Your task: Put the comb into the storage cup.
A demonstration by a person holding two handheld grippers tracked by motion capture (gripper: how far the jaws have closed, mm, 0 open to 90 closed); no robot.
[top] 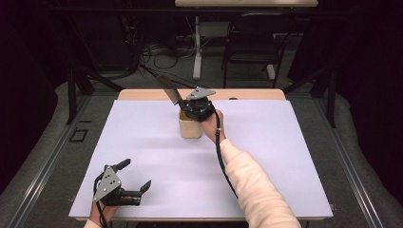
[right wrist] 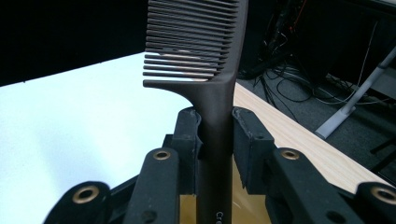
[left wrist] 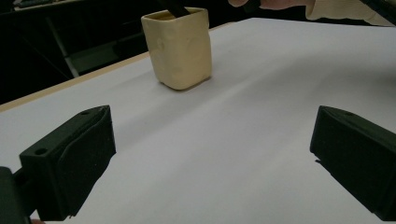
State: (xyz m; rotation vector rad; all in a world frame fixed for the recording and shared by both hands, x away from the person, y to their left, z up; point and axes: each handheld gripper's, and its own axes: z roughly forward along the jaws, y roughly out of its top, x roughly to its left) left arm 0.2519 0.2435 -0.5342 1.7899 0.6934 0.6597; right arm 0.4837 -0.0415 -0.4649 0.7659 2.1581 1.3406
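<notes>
Above the cup, your right gripper clamps the comb; tilting could tip it. Your left gripper rests open.

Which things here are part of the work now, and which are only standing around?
In the job:
- dark comb, handle clamped in the right claw
- cream cup, comb's lower end inside it
- white sheet covering the table

Just about:
- left claw, open, resting near the table's front edge
- black chair behind the table
- floor cables
</notes>
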